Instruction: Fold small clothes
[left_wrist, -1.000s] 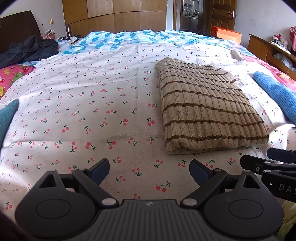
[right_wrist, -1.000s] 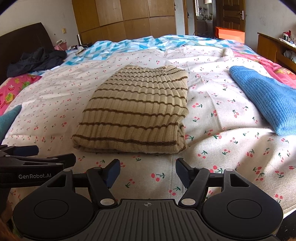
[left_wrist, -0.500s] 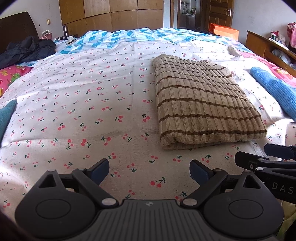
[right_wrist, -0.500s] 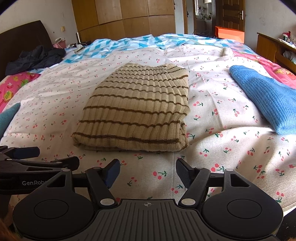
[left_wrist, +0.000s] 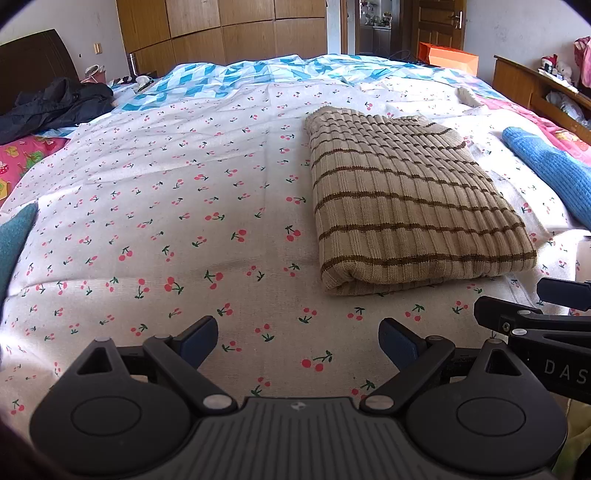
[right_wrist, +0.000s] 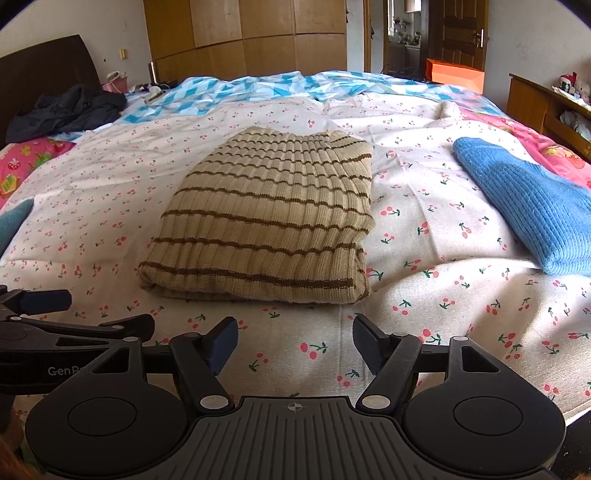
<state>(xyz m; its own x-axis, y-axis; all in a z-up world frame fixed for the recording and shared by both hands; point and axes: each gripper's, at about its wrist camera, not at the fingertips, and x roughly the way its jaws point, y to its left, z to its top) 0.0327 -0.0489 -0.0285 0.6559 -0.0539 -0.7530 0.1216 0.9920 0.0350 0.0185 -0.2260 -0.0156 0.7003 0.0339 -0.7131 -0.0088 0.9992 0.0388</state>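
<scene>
Sweater (left_wrist: 410, 199) (right_wrist: 266, 225), beige rib knit with thin brown stripes, lies folded into a neat rectangle on the bed (left_wrist: 166, 206) (right_wrist: 424, 302), on the white sheet (left_wrist: 155, 173) printed with small red cherries, its thick folded edge turned toward me. From my seat the bed fills nearly everything; beyond the cherry sheet a blue-and-white patterned cover (left_wrist: 236, 77) lies rumpled toward the far end, with a wooden wardrobe (left_wrist: 221, 33) behind it and a dark jacket (left_wrist: 55, 103) heaped at the far left by the headboard. Right of the beige piece, well apart from it, lies a blue knit (right_wrist: 528, 206), also folded; a teal cloth (left_wrist: 14, 236) shows only at the left edge of both views, too cropped for me to say what it is. An orange box (left_wrist: 447, 59) stands by the door on the far side. I have the left tool (left_wrist: 297, 339) low over the near edge of the sheet, left of the sweater's near corner, its blue-padded fingers (left_wrist: 197, 338) spread wide with nothing between them. The right tool (right_wrist: 291, 345) sits just in front of the sweater's folded edge, about centred on it, fingers (right_wrist: 369, 345) likewise parted and empty, touching no fabric. Each tool shows at the side of the other's view, close beside it, both short of the sweater.
</scene>
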